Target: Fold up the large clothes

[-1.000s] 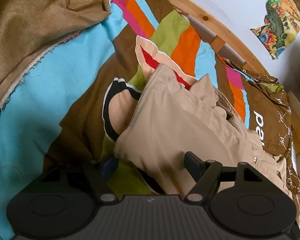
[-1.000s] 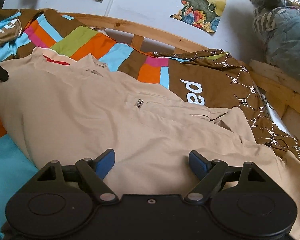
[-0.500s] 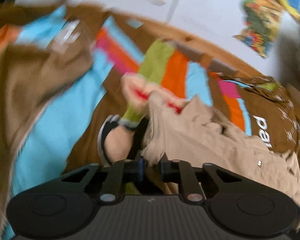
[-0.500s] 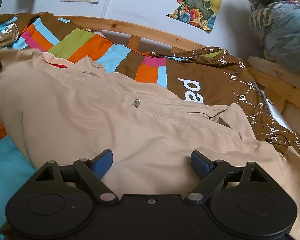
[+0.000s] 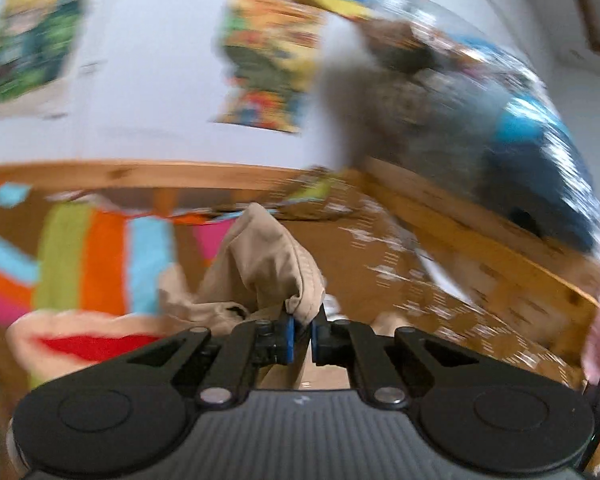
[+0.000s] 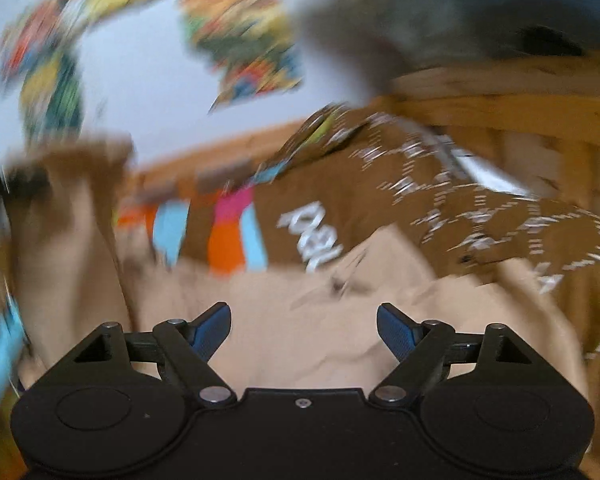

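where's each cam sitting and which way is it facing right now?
Left wrist: on the left gripper, facing the wooden bed frame and postered wall; gripper shut on the beige garment.
Right wrist: on the right gripper, open, low over that garment, facing the brown printed blanket.
Shared: garment, blanket, frame, wall.

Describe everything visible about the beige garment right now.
The beige garment looks like a plain woven fabric, light tan, creased and rumpled. In the right wrist view it spreads over the striped bedspread, with a dark slit-like detail near its middle. The right gripper hangs open above it, not gripping. In the left wrist view, the left gripper is shut on a bunched, stitched edge, and the cloth rises in a peaked fold above the blue pads. Both views are motion-blurred, so finer details cannot be made out.
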A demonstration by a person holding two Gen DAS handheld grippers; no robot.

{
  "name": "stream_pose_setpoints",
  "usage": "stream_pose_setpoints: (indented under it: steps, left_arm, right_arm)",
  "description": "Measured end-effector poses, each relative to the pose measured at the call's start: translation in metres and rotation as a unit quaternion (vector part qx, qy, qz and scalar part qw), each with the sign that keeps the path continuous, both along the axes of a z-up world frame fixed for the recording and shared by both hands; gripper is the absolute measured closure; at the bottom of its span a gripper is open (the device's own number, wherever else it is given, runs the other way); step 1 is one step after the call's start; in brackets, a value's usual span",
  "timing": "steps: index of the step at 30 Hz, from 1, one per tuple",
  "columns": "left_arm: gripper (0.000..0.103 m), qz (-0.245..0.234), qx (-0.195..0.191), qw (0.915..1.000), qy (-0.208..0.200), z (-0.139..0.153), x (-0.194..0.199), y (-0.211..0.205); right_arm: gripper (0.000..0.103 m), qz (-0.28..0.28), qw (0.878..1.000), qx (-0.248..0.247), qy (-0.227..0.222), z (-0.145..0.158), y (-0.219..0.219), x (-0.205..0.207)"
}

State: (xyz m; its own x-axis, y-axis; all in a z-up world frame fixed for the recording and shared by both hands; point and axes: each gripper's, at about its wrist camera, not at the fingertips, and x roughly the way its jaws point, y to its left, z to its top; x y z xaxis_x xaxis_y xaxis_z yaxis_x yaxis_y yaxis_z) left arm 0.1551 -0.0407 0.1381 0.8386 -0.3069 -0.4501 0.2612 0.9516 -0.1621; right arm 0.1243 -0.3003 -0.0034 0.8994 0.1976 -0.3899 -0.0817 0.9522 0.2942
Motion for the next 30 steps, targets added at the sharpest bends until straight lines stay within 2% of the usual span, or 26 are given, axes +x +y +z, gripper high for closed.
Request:
stream_pose_setpoints:
  steps: [2,5,7,10,13,15,17,20,24,25,26,28,30]
  left_arm:
    - [0.096,-0.042,0.021,0.9988,0.008,0.003,0.009,-0.034]
    - [0.096,-0.093,0.046,0.9944,0.020,-0.005,0.015,-0.080]
    - [0.096,-0.122,0.056,0.9906,0.027,-0.016,0.016,-0.105]
    - [0.097,-0.169,0.067,0.9825,0.040,-0.040,0.008,-0.133]
    - [0.097,-0.203,0.081,0.9743,0.054,-0.061,-0.006,-0.152]
    - [0.097,-0.221,0.082,0.9695,0.067,-0.074,-0.011,-0.160]
    - [0.097,-0.231,0.083,0.9669,0.071,-0.083,-0.016,-0.163]
    - [0.097,-0.236,0.076,0.9651,0.084,-0.092,-0.019,-0.163]
    - [0.097,-0.240,0.069,0.9642,0.090,-0.093,-0.021,-0.166]
    - [0.097,-0.241,0.070,0.9640,0.089,-0.093,-0.022,-0.168]
    - [0.097,-0.241,0.071,0.9639,0.088,-0.091,-0.022,-0.171]
    - [0.097,-0.244,0.071,0.9634,0.085,-0.089,-0.025,-0.176]
    - [0.097,-0.253,0.067,0.9621,0.077,-0.085,-0.028,-0.184]
  right_arm:
    - [0.021,-0.021,0.998,0.057,-0.005,0.016,-0.031,-0.010]
    - [0.018,-0.043,0.987,0.152,0.020,0.025,-0.077,-0.025]
    - [0.018,-0.028,0.973,0.223,0.044,0.020,-0.100,-0.029]
    - [0.019,-0.003,0.947,0.319,0.048,0.007,-0.122,-0.026]
    - [0.022,0.019,0.931,0.361,0.052,-0.005,-0.126,-0.017]
    - [0.031,0.021,0.929,0.362,0.065,-0.014,-0.129,-0.009]
    - [0.054,0.016,0.932,0.351,0.087,-0.023,-0.128,-0.003]
    - [0.066,0.008,0.934,0.345,0.096,-0.031,-0.129,0.001]
    - [0.070,0.008,0.943,0.322,0.086,-0.031,-0.126,0.003]
    - [0.075,0.009,0.945,0.315,0.084,-0.030,-0.125,0.003]
    - [0.084,0.009,0.948,0.307,0.079,-0.030,-0.125,0.003]
    - [0.095,0.009,0.957,0.283,0.056,-0.022,-0.123,0.000]
    - [0.098,0.004,0.972,0.235,0.017,-0.005,-0.122,-0.009]
